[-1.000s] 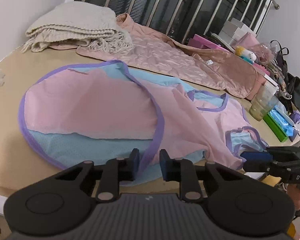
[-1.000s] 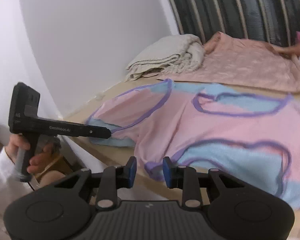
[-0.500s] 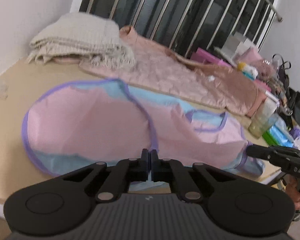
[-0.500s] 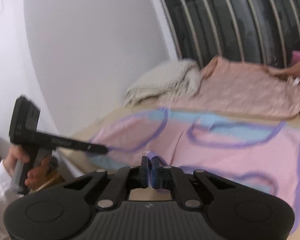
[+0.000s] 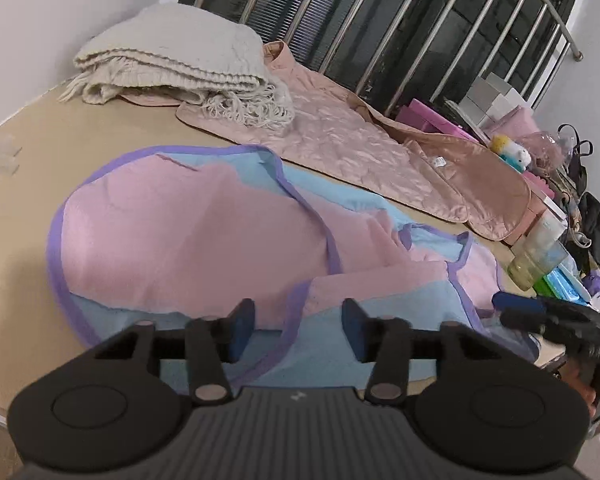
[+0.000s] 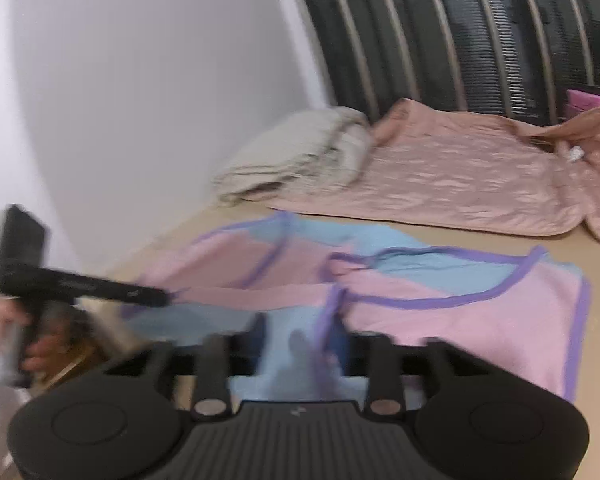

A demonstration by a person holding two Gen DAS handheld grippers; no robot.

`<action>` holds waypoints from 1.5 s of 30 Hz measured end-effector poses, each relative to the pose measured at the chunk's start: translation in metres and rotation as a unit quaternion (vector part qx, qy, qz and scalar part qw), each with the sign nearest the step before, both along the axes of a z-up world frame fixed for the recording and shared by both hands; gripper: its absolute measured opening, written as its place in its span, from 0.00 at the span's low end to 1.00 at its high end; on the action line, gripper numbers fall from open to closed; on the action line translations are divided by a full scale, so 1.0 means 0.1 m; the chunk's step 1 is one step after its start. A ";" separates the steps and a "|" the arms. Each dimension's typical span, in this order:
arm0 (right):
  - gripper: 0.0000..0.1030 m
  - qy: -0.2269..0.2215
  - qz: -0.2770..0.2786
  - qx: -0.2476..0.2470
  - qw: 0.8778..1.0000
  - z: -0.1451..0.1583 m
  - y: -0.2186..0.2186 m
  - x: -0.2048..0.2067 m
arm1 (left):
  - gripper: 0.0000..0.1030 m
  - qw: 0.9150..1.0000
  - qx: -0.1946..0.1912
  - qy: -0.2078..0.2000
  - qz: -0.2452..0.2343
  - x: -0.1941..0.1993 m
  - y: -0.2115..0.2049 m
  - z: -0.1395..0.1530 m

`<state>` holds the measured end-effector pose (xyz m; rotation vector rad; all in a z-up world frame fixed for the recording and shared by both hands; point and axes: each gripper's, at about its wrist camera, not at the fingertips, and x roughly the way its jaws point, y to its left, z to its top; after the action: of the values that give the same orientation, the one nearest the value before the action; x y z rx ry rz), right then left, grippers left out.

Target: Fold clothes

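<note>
Lying partly folded on the tan table [image 5: 28, 168], the pink and blue garment [image 5: 188, 232] was found near its front edge. The left gripper [image 5: 298, 330] and right gripper [image 6: 300, 344] were each noted with jaws just opened and spread, the garment's near hem between them but not pinched. A cream blanket [image 5: 172, 60] and quilted pink cover [image 5: 360, 148] were recorded at the far side.

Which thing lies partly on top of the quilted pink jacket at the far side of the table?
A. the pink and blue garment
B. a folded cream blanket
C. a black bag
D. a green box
B: the folded cream blanket rests with its fringe over one end of the jacket; the garment lies apart, nearer the camera.
</note>
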<state>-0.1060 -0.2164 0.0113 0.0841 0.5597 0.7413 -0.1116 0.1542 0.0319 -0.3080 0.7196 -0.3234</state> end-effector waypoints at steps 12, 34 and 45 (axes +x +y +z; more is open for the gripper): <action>0.02 0.016 0.009 0.021 1.000 -0.16 0.05 0.08 | 0.02 0.999 -0.037 0.007 -0.021 -0.01 0.07 0.03; 0.33 -0.026 -0.060 -0.049 0.997 0.00 -0.19 0.10 | 0.45 0.999 0.045 0.004 -0.019 0.08 -0.29 0.17; 0.00 -0.024 -0.103 -0.137 0.985 -0.25 0.34 0.34 | 0.50 0.981 0.187 -0.042 0.033 0.03 -0.63 -0.10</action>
<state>-0.0716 -0.1826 -0.0132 -0.1293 0.5916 0.4593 -0.1082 0.0912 0.0220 0.0380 0.6701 -0.1329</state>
